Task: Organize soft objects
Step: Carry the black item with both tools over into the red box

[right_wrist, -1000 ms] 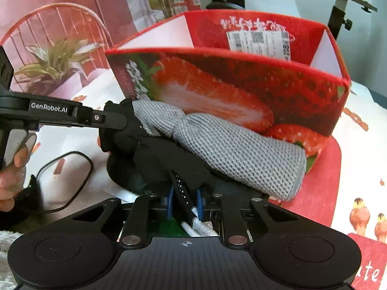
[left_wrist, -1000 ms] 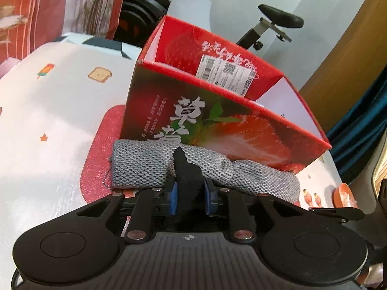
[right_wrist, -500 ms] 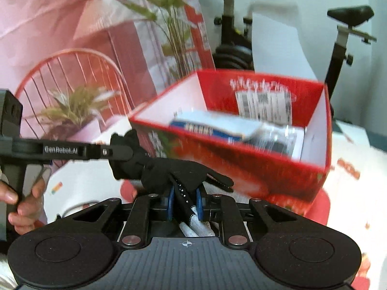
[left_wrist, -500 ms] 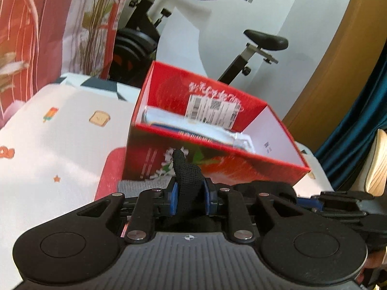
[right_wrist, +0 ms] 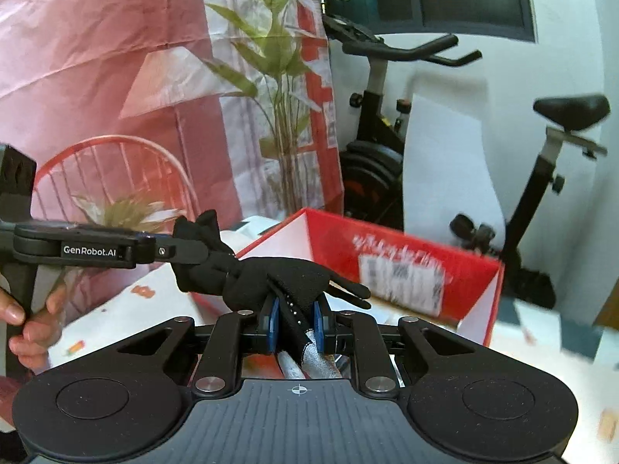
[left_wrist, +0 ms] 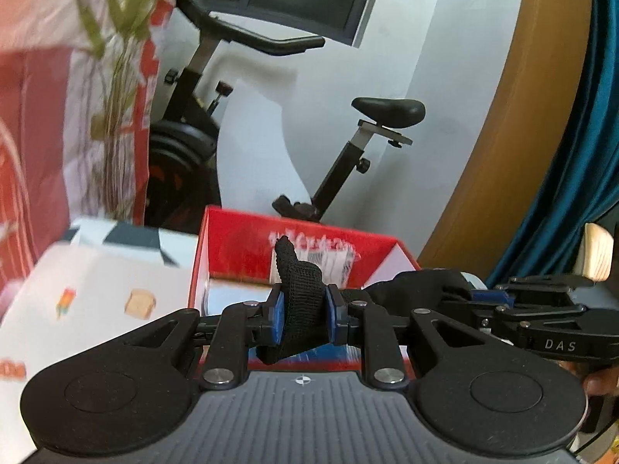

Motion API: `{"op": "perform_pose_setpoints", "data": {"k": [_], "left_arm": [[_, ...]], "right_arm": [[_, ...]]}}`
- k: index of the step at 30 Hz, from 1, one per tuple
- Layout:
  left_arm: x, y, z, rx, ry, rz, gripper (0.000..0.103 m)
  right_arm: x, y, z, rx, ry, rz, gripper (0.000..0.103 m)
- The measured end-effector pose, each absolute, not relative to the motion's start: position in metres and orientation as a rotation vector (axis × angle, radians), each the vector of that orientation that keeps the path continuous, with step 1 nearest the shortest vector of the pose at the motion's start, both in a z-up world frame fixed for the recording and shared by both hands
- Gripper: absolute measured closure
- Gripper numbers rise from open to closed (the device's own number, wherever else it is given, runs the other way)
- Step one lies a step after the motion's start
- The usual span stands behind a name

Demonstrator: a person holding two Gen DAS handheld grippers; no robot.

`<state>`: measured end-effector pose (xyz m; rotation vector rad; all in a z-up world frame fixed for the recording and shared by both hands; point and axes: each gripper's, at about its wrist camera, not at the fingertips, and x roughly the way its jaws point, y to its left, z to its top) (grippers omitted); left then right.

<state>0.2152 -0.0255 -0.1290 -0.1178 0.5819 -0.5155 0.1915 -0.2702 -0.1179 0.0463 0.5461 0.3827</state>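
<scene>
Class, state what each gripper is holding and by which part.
Both jaws are shut on one black knit glove: the left gripper pinches one end, the right gripper the other, near its grey cuff.

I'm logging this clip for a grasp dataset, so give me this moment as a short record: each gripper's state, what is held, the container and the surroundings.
left gripper: shut on black fabric, part of the black glove
right gripper: shut on black glove; a grey knit edge shows below its pads
held item: one glove stretched between both grippers, lifted in front of the box
container: red strawberry box, open top, barcode label on the inner wall
contents: blurred, cannot tell
background: exercise bike, plant-print backdrop
</scene>
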Motion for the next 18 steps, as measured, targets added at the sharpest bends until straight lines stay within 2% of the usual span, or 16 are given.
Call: {"op": "perform_pose_setpoints", "data": {"k": [8, 14, 18], "left_arm": [[0.293, -0.048, -0.124, -0.064, 0.65, -0.504, 0.08], [0.351, -0.082, -0.148, 0.113, 0.722, -0.469, 0.08], [0.388, -0.1, -0.179, 0.157, 0.844, -0.435, 0.08]], "right_arm": [[0.282, -0.281, -0.121, -0.005, 0.647, 0.34, 0.087], [0.356, -0.283, -0.164, -0.007, 0.799, 0.301, 0.087], [0.392, -0.28, -0.196, -0.012, 0.906, 0.251, 0.087]]}}
